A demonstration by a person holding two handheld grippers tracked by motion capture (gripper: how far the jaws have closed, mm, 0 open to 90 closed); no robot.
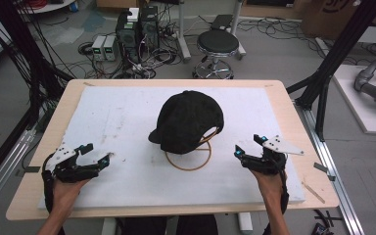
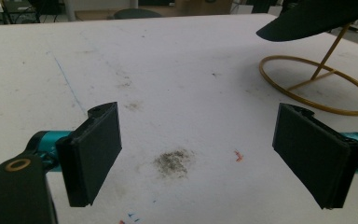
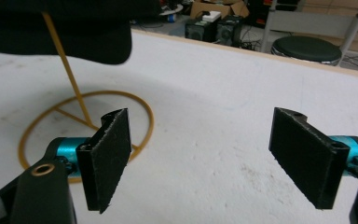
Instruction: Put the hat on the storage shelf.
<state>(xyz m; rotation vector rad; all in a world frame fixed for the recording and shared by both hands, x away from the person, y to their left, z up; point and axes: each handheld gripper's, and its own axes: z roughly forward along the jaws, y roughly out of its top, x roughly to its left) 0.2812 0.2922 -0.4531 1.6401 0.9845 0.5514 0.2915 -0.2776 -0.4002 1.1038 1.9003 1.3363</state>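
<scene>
A stained white mat [image 1: 127,122] covers the table [image 1: 293,127]; stool [image 1: 218,44] and cables lie behind. A cap [image 1: 188,120] hides its stand's [image 1: 188,159] top. Both grippers' [image 1: 94,154] [image 1: 248,146] fingers stand apart.

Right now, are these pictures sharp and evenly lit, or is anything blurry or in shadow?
High view: soft, even light, slightly grainy; the black cap shows almost no detail. Left gripper view: its jaws and the smudged white pad look sharp; the gold wire stand is softer. Right gripper view: the cap is dark, blurred, and shades the pad beneath.
</scene>
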